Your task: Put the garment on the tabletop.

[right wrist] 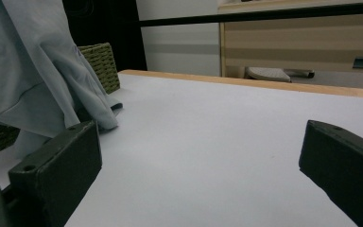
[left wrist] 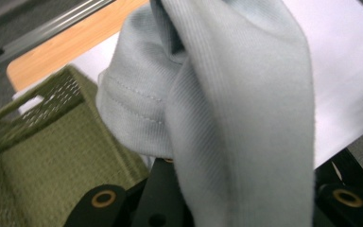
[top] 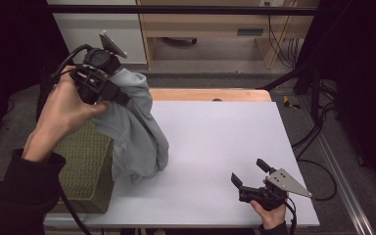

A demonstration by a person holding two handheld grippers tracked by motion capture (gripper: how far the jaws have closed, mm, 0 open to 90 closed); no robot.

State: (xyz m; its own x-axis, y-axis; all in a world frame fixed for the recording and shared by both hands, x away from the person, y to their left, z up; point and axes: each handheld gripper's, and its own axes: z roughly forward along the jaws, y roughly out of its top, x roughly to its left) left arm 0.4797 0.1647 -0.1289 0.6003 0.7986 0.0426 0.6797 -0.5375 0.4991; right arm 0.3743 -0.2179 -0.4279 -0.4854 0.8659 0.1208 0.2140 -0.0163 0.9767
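Our left tongs (top: 108, 93) are up high, clamped on a soft grey-blue cloth shirt (top: 137, 132). The shirt hangs down from them, and its bottom rests on the white table (top: 215, 142), just beside the green woven basket (top: 85, 166). Our right tongs (top: 252, 174) sit low over the table with jaws wide apart, holding nothing, well apart from the shirt.

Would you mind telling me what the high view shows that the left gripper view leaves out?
High view alone: both hands, the left gripper shut on the grey garment, and the right gripper open and low over the table. Left gripper view alone: the garment's stitched hem and ribbed weave. Both: garment, green basket, table.
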